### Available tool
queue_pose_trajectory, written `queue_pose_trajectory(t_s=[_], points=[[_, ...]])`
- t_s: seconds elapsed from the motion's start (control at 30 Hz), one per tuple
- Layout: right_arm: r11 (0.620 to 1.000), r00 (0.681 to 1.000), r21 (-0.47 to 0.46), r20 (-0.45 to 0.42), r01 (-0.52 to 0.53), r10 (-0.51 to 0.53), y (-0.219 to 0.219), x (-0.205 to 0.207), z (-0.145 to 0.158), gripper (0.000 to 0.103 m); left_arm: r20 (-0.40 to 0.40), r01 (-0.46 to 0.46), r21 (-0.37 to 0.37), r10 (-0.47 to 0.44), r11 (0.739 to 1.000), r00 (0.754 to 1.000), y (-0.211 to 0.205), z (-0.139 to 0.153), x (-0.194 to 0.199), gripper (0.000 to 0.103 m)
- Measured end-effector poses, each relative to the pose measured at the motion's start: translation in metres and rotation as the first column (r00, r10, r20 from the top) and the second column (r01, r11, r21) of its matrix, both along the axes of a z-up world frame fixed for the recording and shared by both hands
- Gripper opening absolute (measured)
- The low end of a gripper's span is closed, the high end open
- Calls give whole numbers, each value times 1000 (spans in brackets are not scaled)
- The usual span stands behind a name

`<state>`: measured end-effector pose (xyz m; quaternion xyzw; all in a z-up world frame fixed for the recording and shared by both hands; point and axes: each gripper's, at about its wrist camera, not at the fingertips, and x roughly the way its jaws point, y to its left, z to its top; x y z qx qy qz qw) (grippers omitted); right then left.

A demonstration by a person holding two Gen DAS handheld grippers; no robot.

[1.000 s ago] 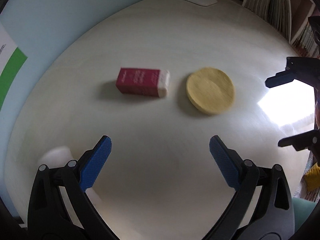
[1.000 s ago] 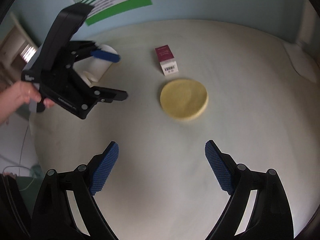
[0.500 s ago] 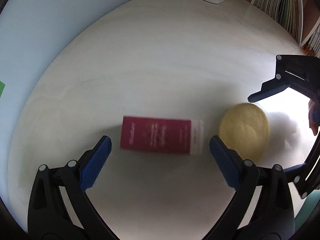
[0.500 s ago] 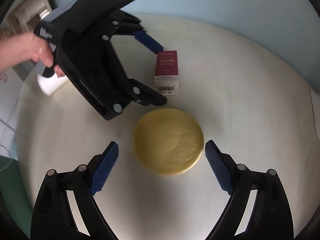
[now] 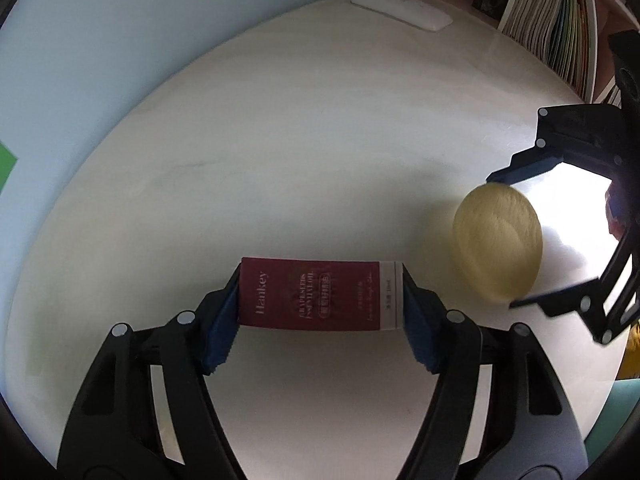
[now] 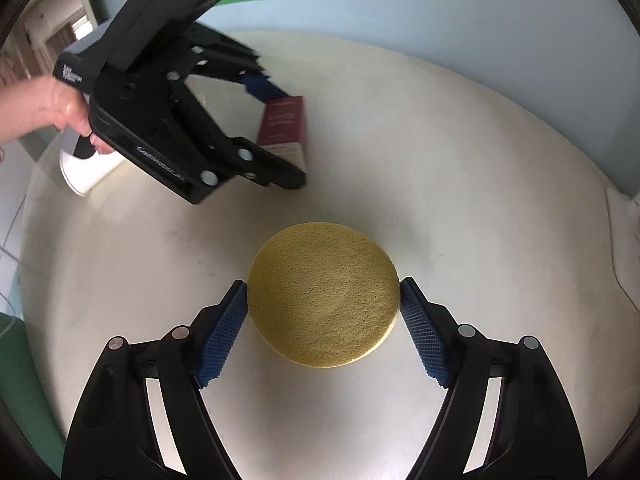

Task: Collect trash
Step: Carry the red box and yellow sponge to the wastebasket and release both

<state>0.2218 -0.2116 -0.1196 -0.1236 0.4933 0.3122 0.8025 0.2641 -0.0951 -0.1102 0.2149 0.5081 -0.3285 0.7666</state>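
A dark red carton [image 5: 316, 294] lies on the pale round table [image 5: 280, 120]. My left gripper [image 5: 320, 276] is closing on it, and its blue pads [image 5: 224, 320] touch both short ends. In the right wrist view this carton [image 6: 282, 120] sits between the left gripper's [image 6: 280, 132] fingers. A round yellow sponge disc [image 6: 320, 300] lies flat on the table between the closing jaws of my right gripper [image 6: 322, 290]. Both pads [image 6: 420, 332] meet its rim. From the left wrist view the sponge [image 5: 498, 240] sits between the right gripper's [image 5: 520, 236] black fingers.
A white lamp base [image 5: 404, 8] stands at the table's far edge, with a bookshelf [image 5: 560, 40] behind it. A white cup [image 6: 88, 168] stands near the table's left edge, under the hand [image 6: 48, 108] holding the left gripper. A pale blue wall borders the table.
Both grippers came forward and down over their objects. The left jaws narrowed onto the carton's ends. The right jaws narrowed onto the sponge's rim.
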Motion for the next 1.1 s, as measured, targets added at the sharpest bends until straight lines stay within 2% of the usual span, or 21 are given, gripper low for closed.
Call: queue_pose_trajectory(t_s=[0.23, 0.4, 0.53, 0.67, 0.73, 0.9, 1.1], points=[[996, 996, 28, 6, 89, -90, -19, -24, 25, 77, 61, 40, -9, -40, 999, 997, -9, 21, -17, 67], [984, 984, 22, 20, 176, -176, -40, -67, 36, 77, 87, 96, 1, -95, 995, 992, -20, 30, -48, 67], [965, 964, 24, 38, 262, -262, -46, -104, 46, 77, 97, 174, 0, -173, 985, 980, -36, 34, -84, 67], [927, 926, 24, 53, 373, -374, -71, -158, 53, 77, 105, 274, -5, -272, 962, 957, -62, 37, -121, 67], [904, 902, 22, 56, 427, -428, -82, -184, 54, 77, 105, 341, -14, -338, 940, 935, -74, 40, -147, 67], [811, 810, 22, 38, 585, -585, -115, -274, 52, 77, 94, 500, -13, -497, 866, 863, -122, 39, -215, 67], [687, 687, 20, 30, 726, -726, -148, -388, 51, 77, 65, 662, -21, -660, 749, 749, -177, 32, -314, 67]])
